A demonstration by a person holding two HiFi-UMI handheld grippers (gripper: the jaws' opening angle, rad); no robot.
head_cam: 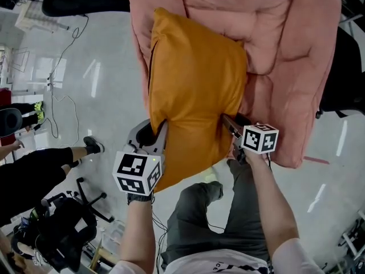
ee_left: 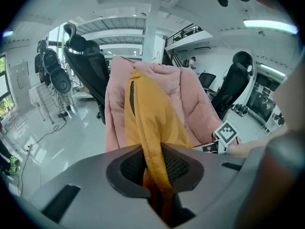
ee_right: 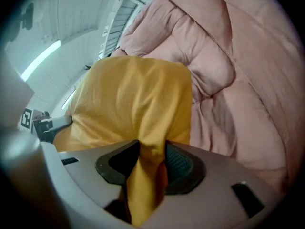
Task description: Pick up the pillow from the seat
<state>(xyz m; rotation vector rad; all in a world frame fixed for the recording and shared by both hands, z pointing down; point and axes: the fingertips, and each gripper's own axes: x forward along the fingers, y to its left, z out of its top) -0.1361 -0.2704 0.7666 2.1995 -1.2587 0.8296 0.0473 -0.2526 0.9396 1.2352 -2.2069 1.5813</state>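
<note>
An orange pillow leans against the padded pink armchair, its lower part hanging off the seat's front. My left gripper is shut on the pillow's left seam edge, which runs down between the pads. My right gripper is shut on a bunched fold of the pillow's right side, with the pink seat cushion just beyond. Each gripper's marker cube shows in the head view. The pillow's bottom corner is hidden behind the left gripper.
The holder's legs stand right in front of the armchair. Black office chairs stand behind and beside it. A seated person's leg, a black bag and floor cables lie to the left.
</note>
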